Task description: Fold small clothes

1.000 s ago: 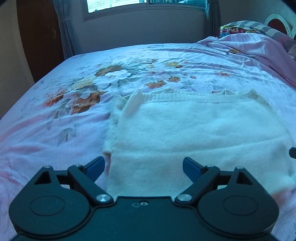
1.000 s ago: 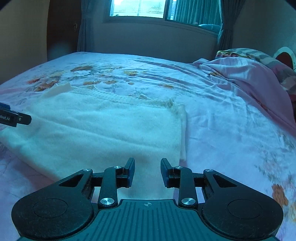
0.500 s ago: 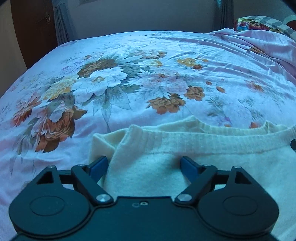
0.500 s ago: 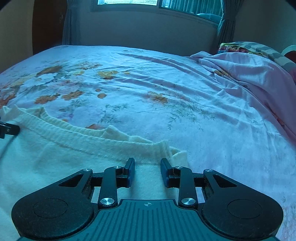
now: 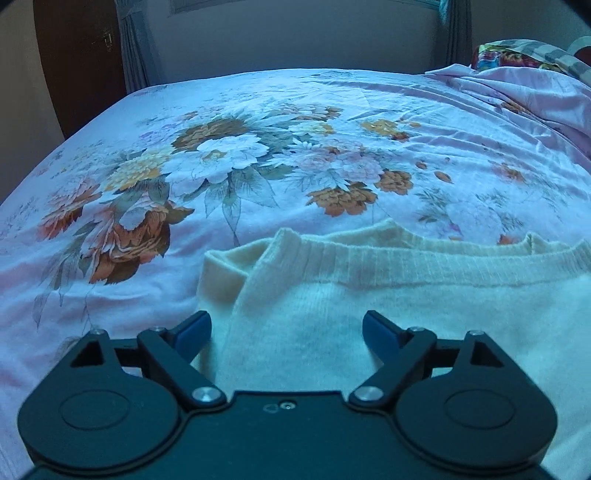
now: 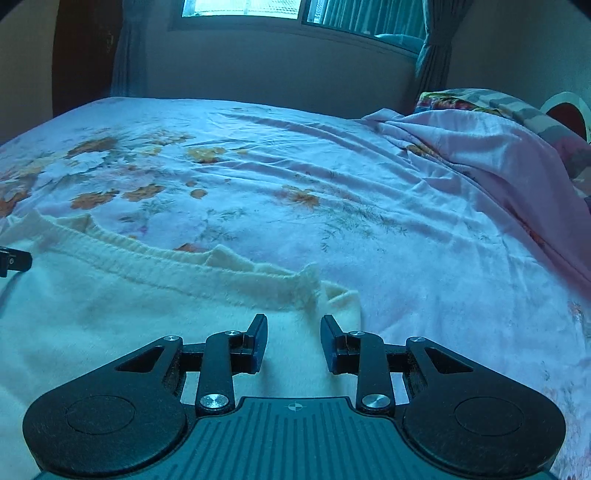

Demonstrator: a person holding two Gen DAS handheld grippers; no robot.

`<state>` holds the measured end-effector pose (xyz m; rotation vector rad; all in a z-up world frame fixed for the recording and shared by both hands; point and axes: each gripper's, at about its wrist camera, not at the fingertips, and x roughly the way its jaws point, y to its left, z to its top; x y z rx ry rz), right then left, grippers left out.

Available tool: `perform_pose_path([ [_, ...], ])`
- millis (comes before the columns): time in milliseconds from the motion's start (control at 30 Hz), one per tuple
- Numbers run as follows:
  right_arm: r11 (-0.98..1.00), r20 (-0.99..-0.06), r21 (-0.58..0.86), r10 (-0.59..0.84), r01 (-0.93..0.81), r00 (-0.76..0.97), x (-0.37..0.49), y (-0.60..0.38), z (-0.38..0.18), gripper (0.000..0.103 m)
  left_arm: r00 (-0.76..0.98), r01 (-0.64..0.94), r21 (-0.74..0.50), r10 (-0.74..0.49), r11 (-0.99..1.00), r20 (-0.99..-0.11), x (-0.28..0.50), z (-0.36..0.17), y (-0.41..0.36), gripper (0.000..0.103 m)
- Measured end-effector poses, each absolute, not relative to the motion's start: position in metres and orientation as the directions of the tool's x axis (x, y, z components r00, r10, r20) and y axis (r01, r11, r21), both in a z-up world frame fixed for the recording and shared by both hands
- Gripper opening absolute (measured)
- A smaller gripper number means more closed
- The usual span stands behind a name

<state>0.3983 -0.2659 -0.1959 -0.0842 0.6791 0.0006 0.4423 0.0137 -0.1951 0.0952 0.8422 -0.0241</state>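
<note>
A cream knitted garment (image 5: 424, 295) lies folded flat on the floral bed sheet (image 5: 258, 166), its ribbed hem along the far edge. My left gripper (image 5: 286, 328) is open wide, just above the garment's far left corner, where a layer underneath sticks out. My right gripper (image 6: 293, 332) is open with a narrower gap, over the garment (image 6: 110, 314) near its far right corner. Neither holds cloth. The left gripper's tip (image 6: 13, 260) shows at the left edge of the right wrist view.
A rumpled pink blanket (image 6: 498, 166) and patterned pillows (image 6: 461, 99) lie at the right of the bed. A window (image 6: 240, 7) with curtains is on the far wall. A dark wooden door (image 5: 74, 55) stands at the far left.
Both grippers have moved forward over the garment from its near side to its far hem corners. Both stay open. The garment has not moved.
</note>
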Motion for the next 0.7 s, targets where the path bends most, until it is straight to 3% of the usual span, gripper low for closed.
perform_pose_path([
  [333, 1.0, -0.652, -0.017, -0.012, 0.001, 0.758, 0.326, -0.254, -0.194, 0.031, 0.648, 0.085, 0.09, 0.014, 0.992, -0.762, 0.386, -0.19, 0.015, 0.087],
  [700, 1.0, -0.674, -0.009, 0.014, -0.027, 0.739, 0.26, -0.236, -0.203, 0.031, 0.631, 0.041, 0.021, -0.009, 0.999, -0.776, 0.324, -0.181, 0.056, 0.087],
])
